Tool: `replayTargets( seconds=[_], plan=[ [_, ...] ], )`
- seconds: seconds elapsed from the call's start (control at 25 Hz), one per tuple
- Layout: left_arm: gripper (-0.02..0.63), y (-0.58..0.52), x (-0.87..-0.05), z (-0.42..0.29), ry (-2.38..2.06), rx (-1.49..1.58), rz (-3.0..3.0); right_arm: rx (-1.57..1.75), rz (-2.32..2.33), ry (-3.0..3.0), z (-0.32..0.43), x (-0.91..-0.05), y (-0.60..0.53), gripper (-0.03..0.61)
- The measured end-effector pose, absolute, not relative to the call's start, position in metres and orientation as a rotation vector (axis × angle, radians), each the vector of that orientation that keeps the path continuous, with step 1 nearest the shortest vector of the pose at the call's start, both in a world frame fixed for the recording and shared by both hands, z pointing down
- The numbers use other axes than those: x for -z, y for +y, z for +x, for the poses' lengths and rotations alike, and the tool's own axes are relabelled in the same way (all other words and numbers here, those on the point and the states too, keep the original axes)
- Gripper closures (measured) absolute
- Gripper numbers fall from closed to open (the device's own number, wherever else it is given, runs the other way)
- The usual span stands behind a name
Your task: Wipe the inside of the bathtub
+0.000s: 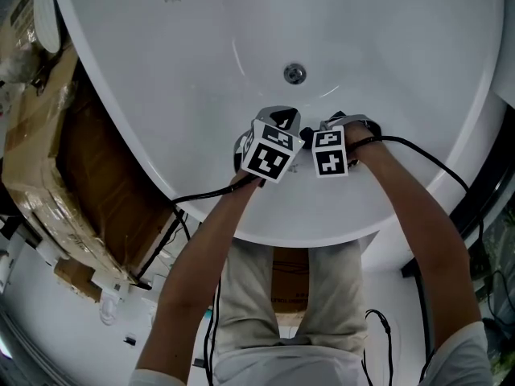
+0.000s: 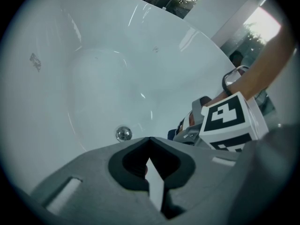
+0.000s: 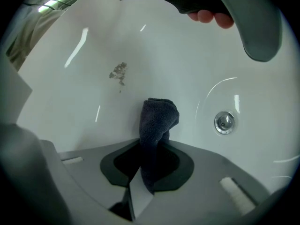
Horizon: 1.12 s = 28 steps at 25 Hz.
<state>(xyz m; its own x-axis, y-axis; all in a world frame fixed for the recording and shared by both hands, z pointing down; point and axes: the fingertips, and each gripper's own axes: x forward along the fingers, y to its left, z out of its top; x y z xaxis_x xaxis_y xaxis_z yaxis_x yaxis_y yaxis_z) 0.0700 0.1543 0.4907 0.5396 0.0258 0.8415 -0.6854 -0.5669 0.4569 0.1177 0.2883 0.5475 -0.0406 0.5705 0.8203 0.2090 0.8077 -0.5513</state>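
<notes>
The white bathtub [image 1: 161, 47] is filling most of the head view, its far rim running out of frame. Both grippers are hanging low inside it near the drain [image 1: 294, 73], their jaws lying hidden under the marker cubes from above. The right gripper [image 3: 154, 144] is clamping a dark cloth [image 3: 158, 121], whose folded end is sticking out toward the tub wall; whether it is touching the wall is not showing. The left gripper [image 2: 150, 142] is sitting closed with nothing between its jaws. A small greyish smudge [image 3: 119, 72] is marking the wall, too blurred to identify
</notes>
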Motion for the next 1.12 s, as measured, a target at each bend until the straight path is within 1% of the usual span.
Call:
replayTargets(
  seconds=[0.64,1.12],
  plan=[
    [0.615,0.162,-0.444,0.075,-0.517,-1.073,1.969,-0.413,-0.657,-1.603,0.116,-0.485,0.311,0.523],
    [0.615,0.168,-0.406,0.061,-0.529,-1.060,1.983,-0.458,-0.715,-1.575,0.109,-0.440,0.329,0.523]
  ],
)
